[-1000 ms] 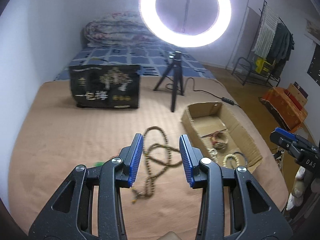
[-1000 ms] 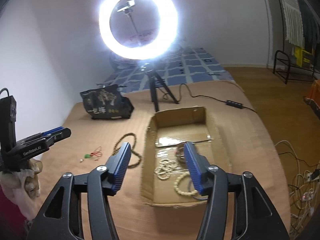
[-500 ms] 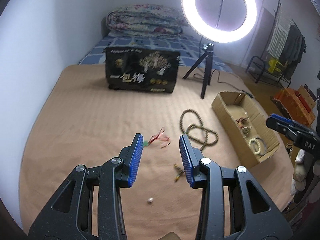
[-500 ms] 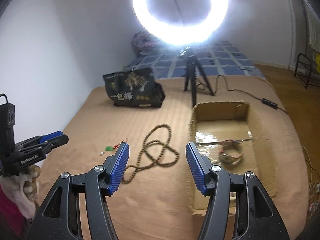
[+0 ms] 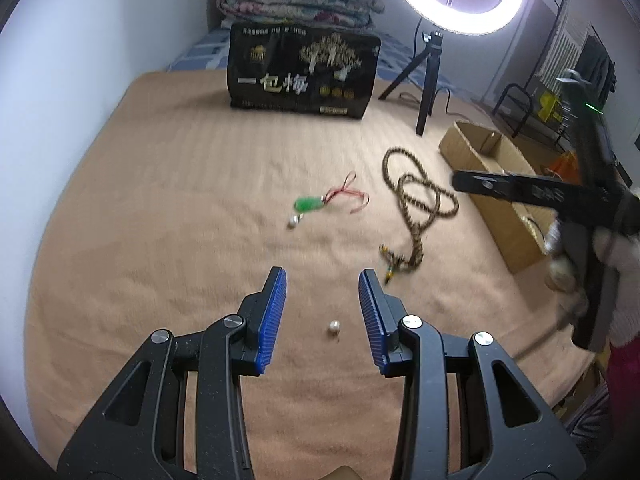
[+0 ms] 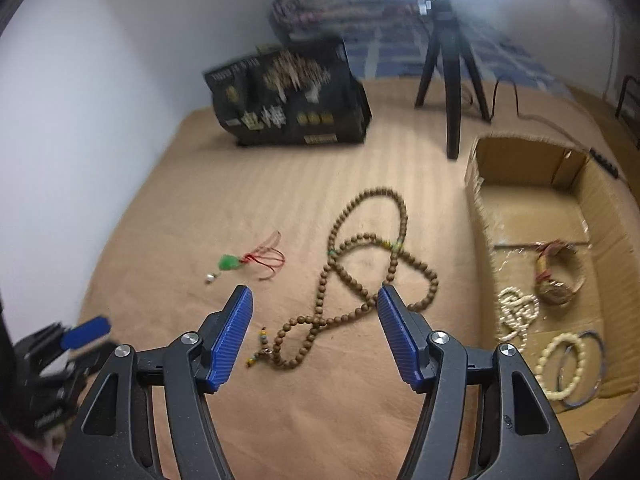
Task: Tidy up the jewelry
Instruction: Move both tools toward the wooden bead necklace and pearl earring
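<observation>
On the tan bed cover (image 6: 224, 208), the left claw (image 5: 322, 297) hangs with its jaws spread and empty, a small pearl bead (image 5: 333, 327) lying on the cover between them. The right claw (image 6: 314, 314) is widening, nothing pinched, its jaws poised above the long brown bead necklace (image 6: 352, 280). A green pendant (image 6: 229, 262) on red cord lies left of the necklace, apart from it. To the right, the cardboard box (image 6: 480, 224) holds white bead strands (image 6: 518, 312), a woven bracelet (image 6: 560, 276) and bangles (image 6: 576, 368).

Blanket (image 5: 180, 200) bare left; black bag (image 5: 302, 70), tripod (image 5: 426, 76) behind.
</observation>
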Demonstrator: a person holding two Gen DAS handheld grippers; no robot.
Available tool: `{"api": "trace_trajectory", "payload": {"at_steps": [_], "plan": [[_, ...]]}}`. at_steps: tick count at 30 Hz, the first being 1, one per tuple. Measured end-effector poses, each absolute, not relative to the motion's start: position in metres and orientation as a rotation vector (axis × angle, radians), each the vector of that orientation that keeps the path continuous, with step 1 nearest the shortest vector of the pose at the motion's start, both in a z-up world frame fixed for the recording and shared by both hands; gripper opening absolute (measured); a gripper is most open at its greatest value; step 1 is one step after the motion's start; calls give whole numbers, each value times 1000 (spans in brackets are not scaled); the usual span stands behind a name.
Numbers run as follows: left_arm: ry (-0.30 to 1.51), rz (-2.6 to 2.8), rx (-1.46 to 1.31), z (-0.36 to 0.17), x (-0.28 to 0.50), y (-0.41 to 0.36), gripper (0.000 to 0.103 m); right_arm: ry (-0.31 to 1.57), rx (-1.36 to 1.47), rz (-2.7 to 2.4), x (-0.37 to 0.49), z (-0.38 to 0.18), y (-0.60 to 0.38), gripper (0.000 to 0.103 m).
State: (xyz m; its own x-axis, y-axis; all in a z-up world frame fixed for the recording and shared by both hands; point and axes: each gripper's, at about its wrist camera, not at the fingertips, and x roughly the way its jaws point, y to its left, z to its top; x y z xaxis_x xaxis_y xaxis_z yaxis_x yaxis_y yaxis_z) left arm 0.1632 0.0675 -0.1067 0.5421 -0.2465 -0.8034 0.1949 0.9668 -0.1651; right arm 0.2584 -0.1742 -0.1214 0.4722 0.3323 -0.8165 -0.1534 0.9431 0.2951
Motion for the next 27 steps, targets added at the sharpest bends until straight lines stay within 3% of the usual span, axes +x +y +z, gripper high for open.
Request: {"api": "trace_trajectory", "payload": {"at_steps": [11,27], "plan": [[1032,-301,-73,-130,163,65,38,1209,250,199,299,-183,-175,64],[1102,-326,-36,-161,163,56,38,1236,222,338,308,-195,-155,66]]}}
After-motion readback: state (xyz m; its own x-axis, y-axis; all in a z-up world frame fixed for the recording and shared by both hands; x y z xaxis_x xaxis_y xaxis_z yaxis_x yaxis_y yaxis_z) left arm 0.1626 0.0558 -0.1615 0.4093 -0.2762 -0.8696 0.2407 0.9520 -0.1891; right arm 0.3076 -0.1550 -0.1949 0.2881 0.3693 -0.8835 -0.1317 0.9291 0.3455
